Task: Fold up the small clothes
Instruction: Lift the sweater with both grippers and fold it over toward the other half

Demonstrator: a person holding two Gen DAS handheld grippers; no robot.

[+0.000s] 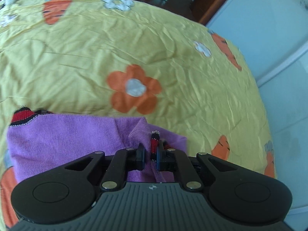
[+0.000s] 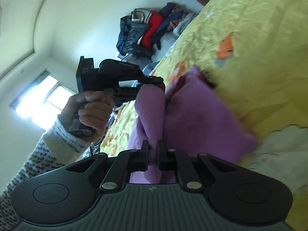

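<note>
- A bed covered by a yellow quilt [image 1: 157, 44], printed with orange flowers, white flowers and carrots, was seen filling most of both wrist views; its cloth was creased all over.
- A pale wall and a bright window [image 2: 38, 98] were seen beyond the bed in the right wrist view, and a pale blue panel [image 1: 269, 28] stood beside the bed in the left wrist view.
- A heap of dark and red clothes [image 2: 148, 30] was piled at the far end of the bed, well apart from the work.
- The purple garment [image 1: 63, 144], a small knit piece with a red and black striped trim [image 1: 22, 116], was held over the quilt between the two grippers. In the left wrist view its long axis ran across the picture, with the trimmed end to the left and the gripped end to the right. Part of it was blurred in the right wrist view.
- The left gripper [image 1: 151, 154] was seen with its jaws narrow, clamped on a bunched fold of purple cloth and red trim.
- The right gripper [image 2: 152, 154] was likewise narrow, pinching a thick roll of the purple knit that rose away from it.
- A hand [image 2: 90, 109] in a white speckled knit sleeve [image 2: 50, 146] was wrapped round the handle of the left gripper.
</note>
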